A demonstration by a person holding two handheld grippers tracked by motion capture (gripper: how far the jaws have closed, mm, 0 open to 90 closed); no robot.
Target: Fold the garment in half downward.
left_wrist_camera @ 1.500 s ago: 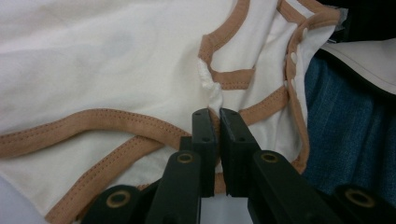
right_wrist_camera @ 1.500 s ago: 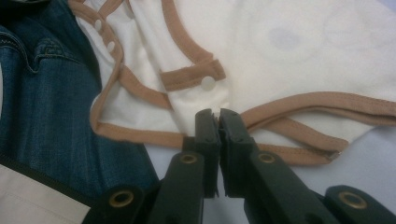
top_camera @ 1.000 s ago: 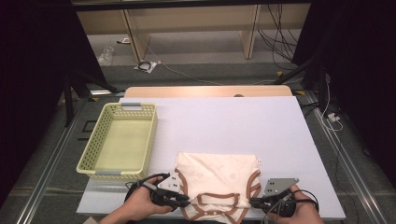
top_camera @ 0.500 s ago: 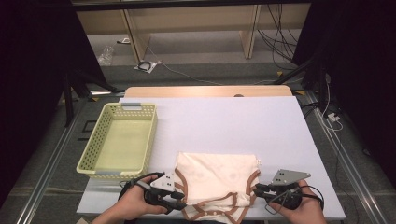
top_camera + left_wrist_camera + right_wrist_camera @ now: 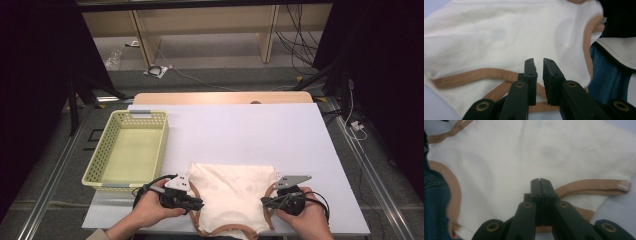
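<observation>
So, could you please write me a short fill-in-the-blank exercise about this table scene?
1. The cream garment has trim coloured ____.
2. The pale yellow basket sits to the ____ of the garment in the high view.
3. The basket holds ____.
4. In its own view, the right gripper has its jaws ____.

Missing words: brown; left; nothing; shut

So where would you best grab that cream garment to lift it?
Probably by the tan-trimmed edges at its two near sides, coming in low from each side: the garment lies flat, and the trim is a firm doubled edge the tongs can pinch.
</observation>
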